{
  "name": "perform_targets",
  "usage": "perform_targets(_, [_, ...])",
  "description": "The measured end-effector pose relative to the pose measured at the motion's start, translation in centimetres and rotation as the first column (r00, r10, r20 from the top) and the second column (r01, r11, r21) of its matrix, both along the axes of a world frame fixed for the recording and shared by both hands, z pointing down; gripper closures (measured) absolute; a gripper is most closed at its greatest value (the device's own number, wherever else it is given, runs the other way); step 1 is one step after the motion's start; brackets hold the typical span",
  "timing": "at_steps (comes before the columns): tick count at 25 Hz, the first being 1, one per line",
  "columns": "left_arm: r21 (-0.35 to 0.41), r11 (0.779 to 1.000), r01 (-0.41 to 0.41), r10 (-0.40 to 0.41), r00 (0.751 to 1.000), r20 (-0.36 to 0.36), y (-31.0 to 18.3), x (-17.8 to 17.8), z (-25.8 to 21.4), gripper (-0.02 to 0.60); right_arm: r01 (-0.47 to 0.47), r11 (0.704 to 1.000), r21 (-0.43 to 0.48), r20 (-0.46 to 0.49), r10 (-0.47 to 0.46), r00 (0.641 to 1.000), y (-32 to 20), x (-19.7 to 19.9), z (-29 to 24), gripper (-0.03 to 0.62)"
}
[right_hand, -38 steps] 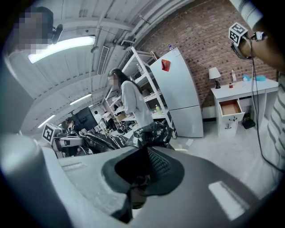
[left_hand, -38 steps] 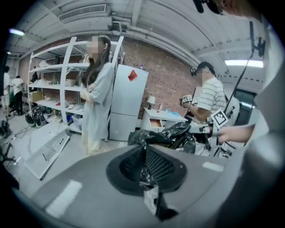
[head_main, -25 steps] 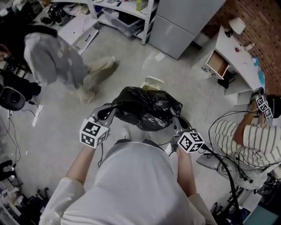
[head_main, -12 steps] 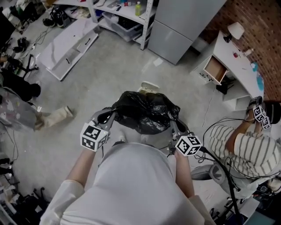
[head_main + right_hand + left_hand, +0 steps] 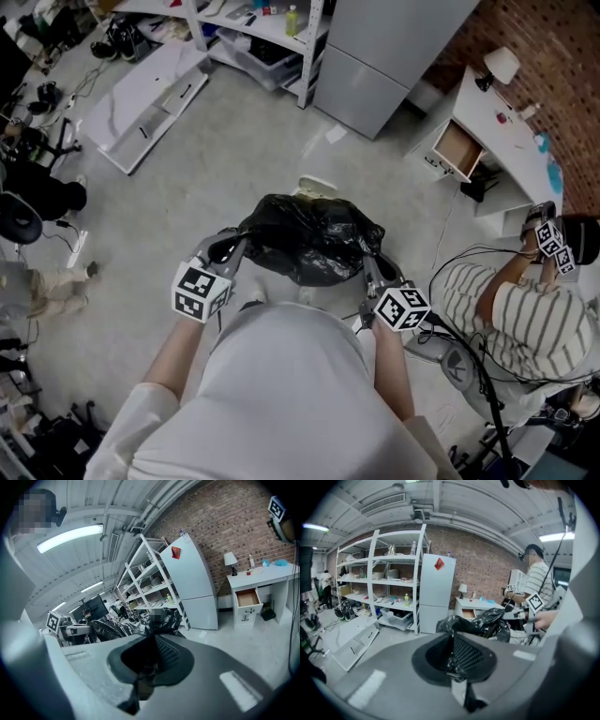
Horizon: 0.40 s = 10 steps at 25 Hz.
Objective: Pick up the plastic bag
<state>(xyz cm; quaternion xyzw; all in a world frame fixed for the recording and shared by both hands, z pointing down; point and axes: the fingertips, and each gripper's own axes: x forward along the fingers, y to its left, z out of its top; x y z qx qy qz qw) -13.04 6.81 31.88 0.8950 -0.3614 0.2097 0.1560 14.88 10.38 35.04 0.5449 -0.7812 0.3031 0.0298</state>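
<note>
- Left gripper [image 5: 244, 242]: its jaws are clamped tight on a pinch of black film at the left edge of the black plastic bag [image 5: 309, 234].
- Right gripper [image 5: 371, 261]: same deal, its jaws are closed on crumpled film at the bag's right edge.
- So the bag hangs bunched up between the two grippers, right in front of the person's torso and touching both sets of jaws.
- Below it is a bare grey concrete floor [image 5: 234, 159], with a white panel [image 5: 150, 94] lying flat off to the left.
- Further out there's a white shelving unit [image 5: 272, 28], a pale fridge [image 5: 394, 56], a white desk [image 5: 497, 131] with an open drawer, and a brick wall [image 5: 553, 56].
- A person in a striped shirt [image 5: 520, 319] sits to the right.
- Labels: the fridge door has a red diamond sticker [image 5: 439, 564], but any print on it is too small to read.
</note>
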Motion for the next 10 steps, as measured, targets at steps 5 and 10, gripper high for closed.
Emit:
perform_targets(5, [0.005,1.0,-0.003,0.003,1.0,-0.003,-0.1,0.45,-0.47,0.577,-0.004,1.0,-0.006,0.001,0.004,1.0,0.14,0.31,0.14,0.589])
perform_targets(10, [0.009,1.0,-0.008,0.008,1.0,-0.006,-0.12,0.76,-0.48,0.577,-0.007,1.0,-0.013,0.008,0.007,1.0,0.18,0.34,0.53,0.589])
